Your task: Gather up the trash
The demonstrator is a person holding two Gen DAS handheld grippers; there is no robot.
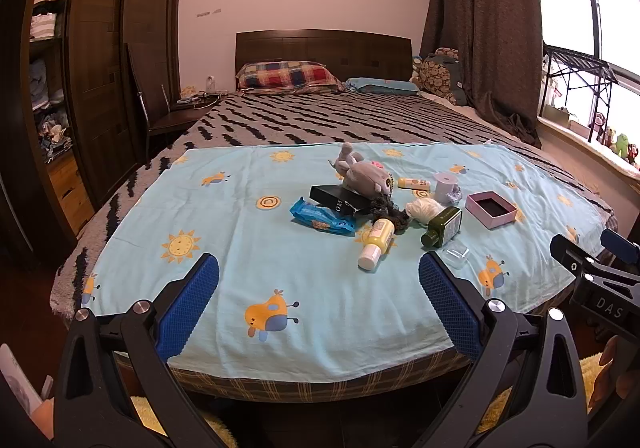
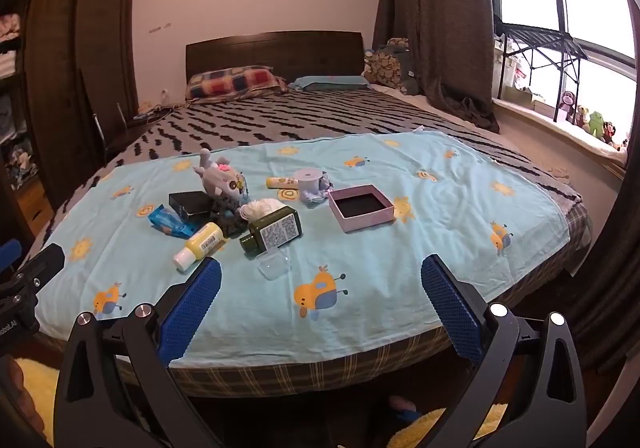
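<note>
On the blue sheet (image 2: 400, 268), left of the pink box (image 2: 362, 207): bottles, wrapper, plush toy. Near its front edge, left tool (image 1: 319, 280) and right tool (image 2: 321, 282), both spread wide, empty.

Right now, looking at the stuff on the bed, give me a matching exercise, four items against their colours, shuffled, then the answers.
Things:
1. open box
2. wipes packet
3. lying bottle with white cap
4. plush toy

Colours:
A. yellow
B. grey
C. pink
D. blue

Pairs: 1-C, 2-D, 3-A, 4-B
</note>
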